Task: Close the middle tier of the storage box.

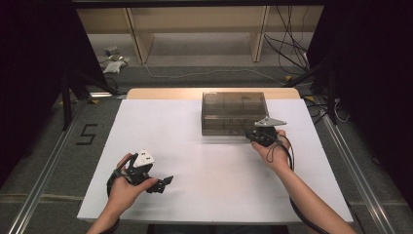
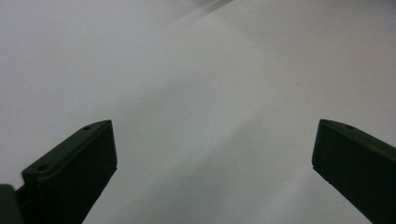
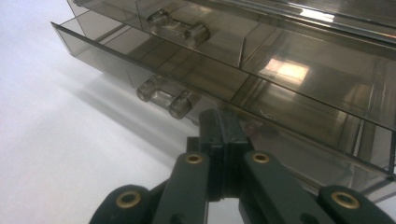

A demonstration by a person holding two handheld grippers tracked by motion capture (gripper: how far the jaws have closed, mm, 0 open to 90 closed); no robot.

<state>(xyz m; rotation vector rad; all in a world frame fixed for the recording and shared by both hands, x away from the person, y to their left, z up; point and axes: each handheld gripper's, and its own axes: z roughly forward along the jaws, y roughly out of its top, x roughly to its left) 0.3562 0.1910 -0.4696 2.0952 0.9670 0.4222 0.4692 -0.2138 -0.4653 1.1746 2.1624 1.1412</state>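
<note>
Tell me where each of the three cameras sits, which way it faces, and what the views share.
High view: above the person's side, looking forward and down on the white table; both forearms, left gripper and right gripper show.
Left gripper view: on the left gripper, looking low across bare table between its open jaws.
Right gripper view: on the right gripper, jaws shut, facing the smoky clear drawer box, whose lower drawer stands slightly out.
Shared: the high and right gripper views both show the drawer box; all show the table.

left gripper [image 1: 163, 183]: jaws wide apart, low, pointing right, left hand [image 1: 127, 187] wrapped around body | right gripper [image 3: 223, 126]: jaws pressed together, pointing forward, right hand [image 1: 273, 151] gripping, forearm stretched out
</note>
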